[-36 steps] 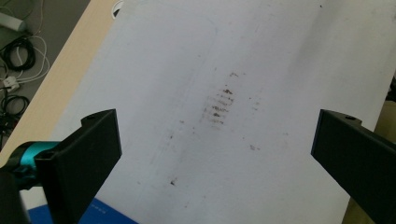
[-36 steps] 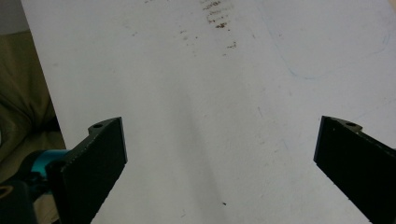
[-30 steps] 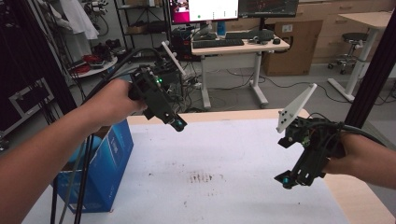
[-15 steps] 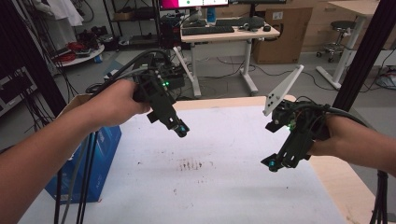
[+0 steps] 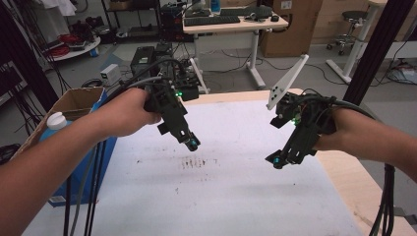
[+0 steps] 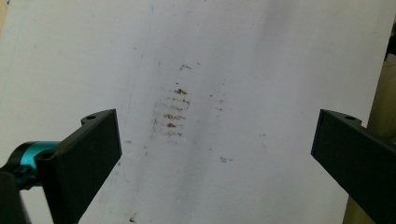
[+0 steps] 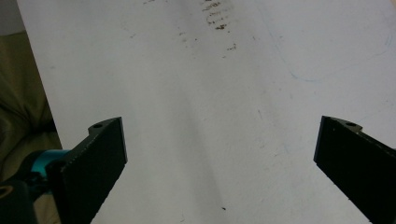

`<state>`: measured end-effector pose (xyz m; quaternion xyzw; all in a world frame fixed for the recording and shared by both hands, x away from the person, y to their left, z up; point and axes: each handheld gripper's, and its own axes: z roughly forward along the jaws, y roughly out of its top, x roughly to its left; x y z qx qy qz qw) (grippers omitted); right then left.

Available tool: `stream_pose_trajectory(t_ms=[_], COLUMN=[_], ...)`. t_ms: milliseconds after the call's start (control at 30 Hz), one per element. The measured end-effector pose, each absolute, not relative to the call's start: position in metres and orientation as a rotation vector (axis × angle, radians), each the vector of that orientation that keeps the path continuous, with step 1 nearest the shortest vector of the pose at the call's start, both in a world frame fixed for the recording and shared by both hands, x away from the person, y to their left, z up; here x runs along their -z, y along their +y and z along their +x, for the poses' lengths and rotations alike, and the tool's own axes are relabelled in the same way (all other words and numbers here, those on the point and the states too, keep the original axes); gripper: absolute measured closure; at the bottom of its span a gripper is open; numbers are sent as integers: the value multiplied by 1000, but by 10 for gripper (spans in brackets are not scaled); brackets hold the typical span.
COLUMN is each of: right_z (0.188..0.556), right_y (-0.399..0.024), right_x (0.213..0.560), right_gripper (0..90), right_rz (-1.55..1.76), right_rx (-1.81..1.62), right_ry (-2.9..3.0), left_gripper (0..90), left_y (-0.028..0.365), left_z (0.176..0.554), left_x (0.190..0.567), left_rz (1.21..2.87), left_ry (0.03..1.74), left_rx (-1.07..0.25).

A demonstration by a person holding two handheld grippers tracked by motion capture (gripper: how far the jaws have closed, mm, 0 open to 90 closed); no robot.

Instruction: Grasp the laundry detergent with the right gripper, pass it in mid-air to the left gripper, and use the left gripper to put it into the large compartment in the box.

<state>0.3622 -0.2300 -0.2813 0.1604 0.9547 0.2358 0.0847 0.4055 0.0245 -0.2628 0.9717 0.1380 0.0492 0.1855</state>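
A white sheet (image 5: 226,187) covers the wooden table, with a patch of brown smudges (image 5: 194,162) near its middle. My left gripper (image 5: 189,141) hovers above the sheet just left of the smudges, held in a hand from the left. Its jaws stand wide apart in the left gripper view (image 6: 215,154), with the smudges (image 6: 173,112) between them and nothing held. My right gripper (image 5: 276,161) hangs over the sheet's right side, tilted down and left. In the right gripper view (image 7: 219,158) its jaws are spread wide over bare sheet.
A blue box with an open cardboard top (image 5: 74,105) and a white-capped bottle (image 5: 55,120) stands off the table's left edge. Bare wood (image 5: 354,182) shows along the right edge. A desk (image 5: 231,22), stools and cables lie on the floor beyond.
Both grippers have come lower and toward the sheet's middle. The camera view has tipped down, showing more of the table. Both stay open.
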Motion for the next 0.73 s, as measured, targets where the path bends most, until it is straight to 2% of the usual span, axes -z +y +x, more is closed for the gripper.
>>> stream_pose_trajectory(t_ms=[733], right_z=[363], right_y=[-226], right_x=[283], right_gripper=[16], right_rz=[469], right_rx=[-705], right_ry=[2849], left_gripper=[16], left_y=[25], left_z=[406], left_x=[271], left_rz=[2738], left_ry=[404], left_rx=[-117])
